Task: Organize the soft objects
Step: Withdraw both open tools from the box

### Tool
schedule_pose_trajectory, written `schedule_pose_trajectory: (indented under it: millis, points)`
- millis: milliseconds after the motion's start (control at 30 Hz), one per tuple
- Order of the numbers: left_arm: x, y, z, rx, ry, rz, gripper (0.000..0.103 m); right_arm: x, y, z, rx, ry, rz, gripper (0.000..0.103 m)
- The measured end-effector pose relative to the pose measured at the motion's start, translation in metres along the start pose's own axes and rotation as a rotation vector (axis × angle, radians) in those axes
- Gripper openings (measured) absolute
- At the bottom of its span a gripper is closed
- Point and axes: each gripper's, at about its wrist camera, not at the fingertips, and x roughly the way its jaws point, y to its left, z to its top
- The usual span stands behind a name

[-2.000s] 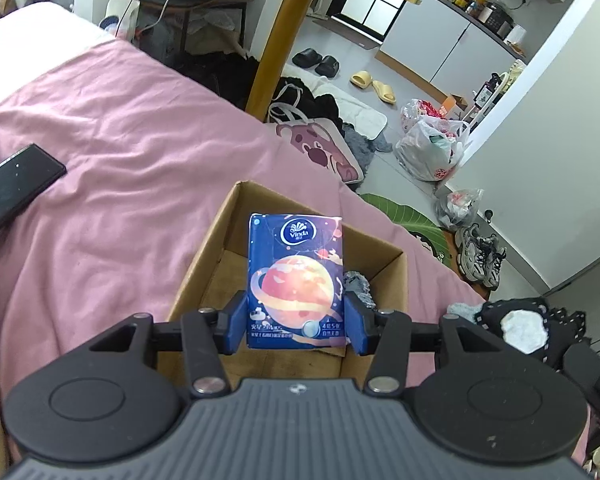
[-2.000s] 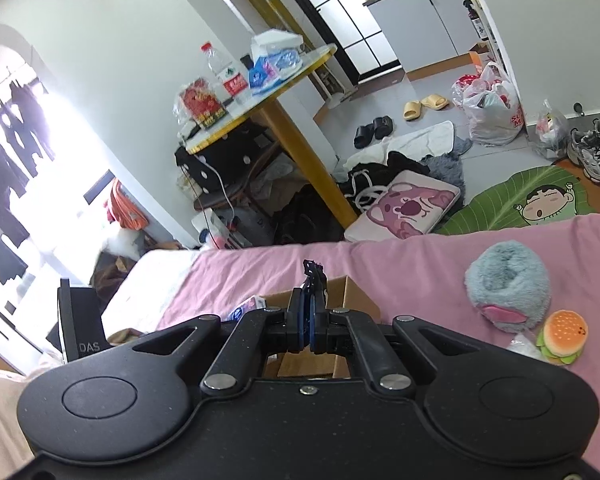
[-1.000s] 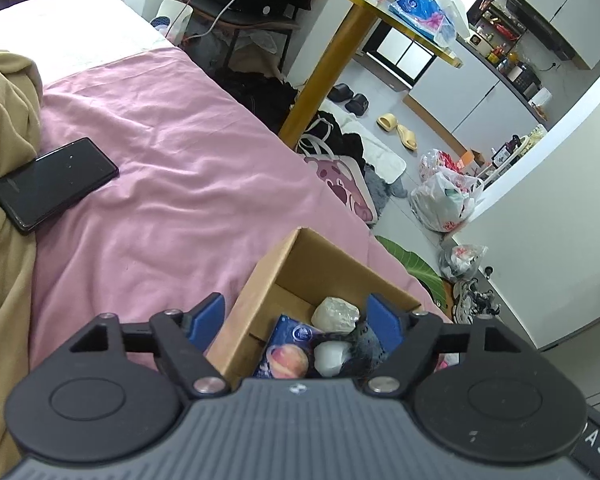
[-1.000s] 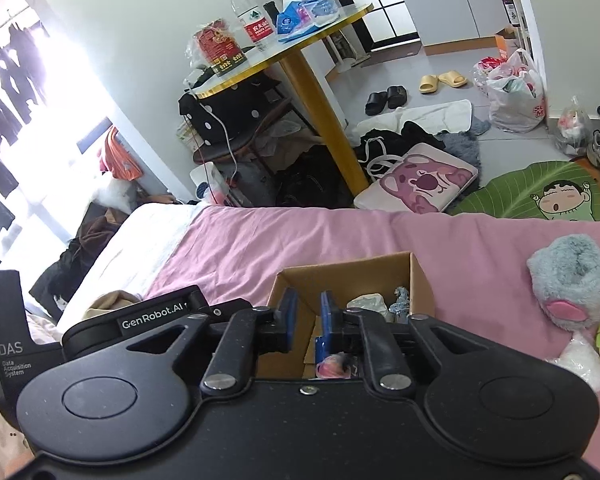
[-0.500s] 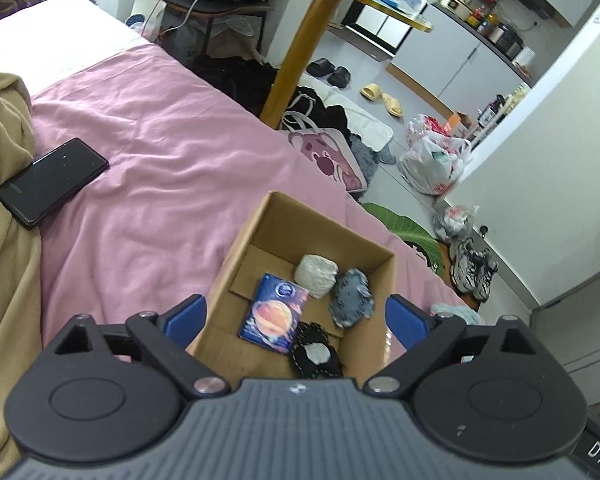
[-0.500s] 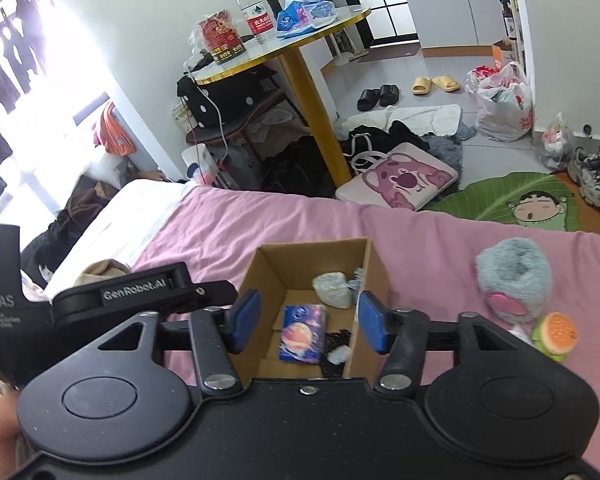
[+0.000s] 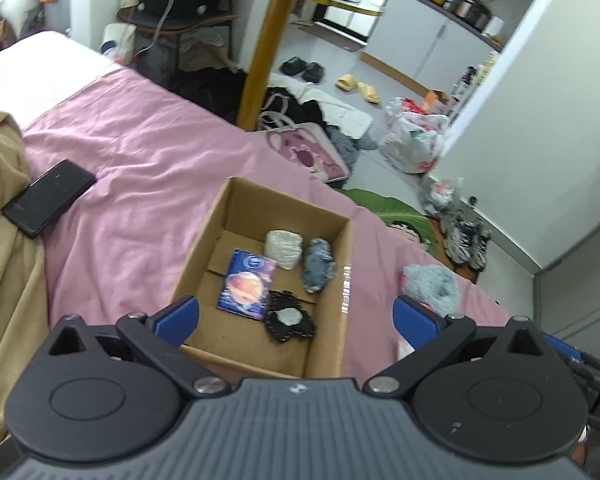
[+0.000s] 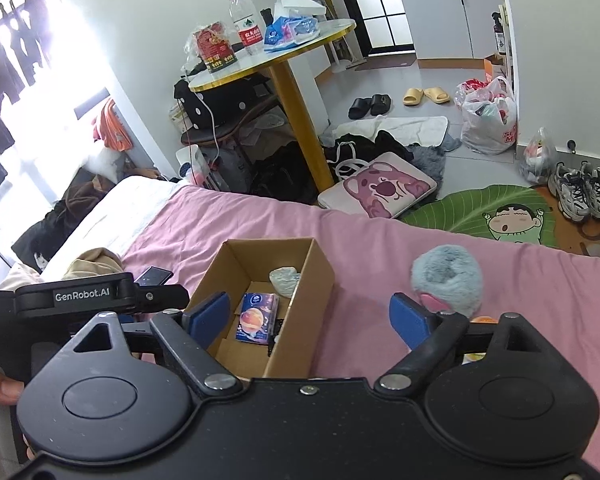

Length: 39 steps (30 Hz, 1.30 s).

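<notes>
Now the tissue pack [image 7: 247,284] has been let go and lies flat in the box [image 7: 345,280], both the left claw [image 7: 294,314] and right claw [image 8: 310,318] are held wide open and empty, so the fluffy toy [image 8: 448,280] beside it is likely next.

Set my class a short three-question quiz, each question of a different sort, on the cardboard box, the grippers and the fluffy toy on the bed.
1. True or false: the tissue pack lies inside the cardboard box.
2. How many items lie in the box?
3. Multiple choice: the left gripper and right gripper are A) both shut, B) both open and empty, C) one holding the grey fluffy toy.

Key:
1. True.
2. Four: tissue pack, pale bundle, grey furry item, black mesh item.
3. B; the toy rests on the pink sheet outside the box.
</notes>
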Motion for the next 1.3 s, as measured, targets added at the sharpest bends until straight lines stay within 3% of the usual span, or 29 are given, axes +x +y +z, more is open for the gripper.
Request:
schedule_pose_trajectory:
  millis: [100, 333, 767, 1300]
  points:
    - [-0.006, -0.009, -0.003, 0.012, -0.007, 0.002, 0.102, -0.009, -0.007, 0.002, -0.015, -0.015, 0.012, 0.095]
    - [-0.010, -0.028, -0.012, 0.041, 0.014, 0.023, 0.102, -0.023, -0.030, 0.010, -0.015, -0.042, -0.002, 0.096]
    - [-0.007, -0.064, -0.025, 0.112, -0.031, 0.042, 0.102, -0.017, -0.091, -0.011, 0.142, -0.053, 0.018, 0.097]
    - [0.058, -0.110, -0.047, 0.105, 0.010, 0.043, 0.100, 0.011, -0.150, -0.029, 0.291, 0.029, 0.056, 0.097]
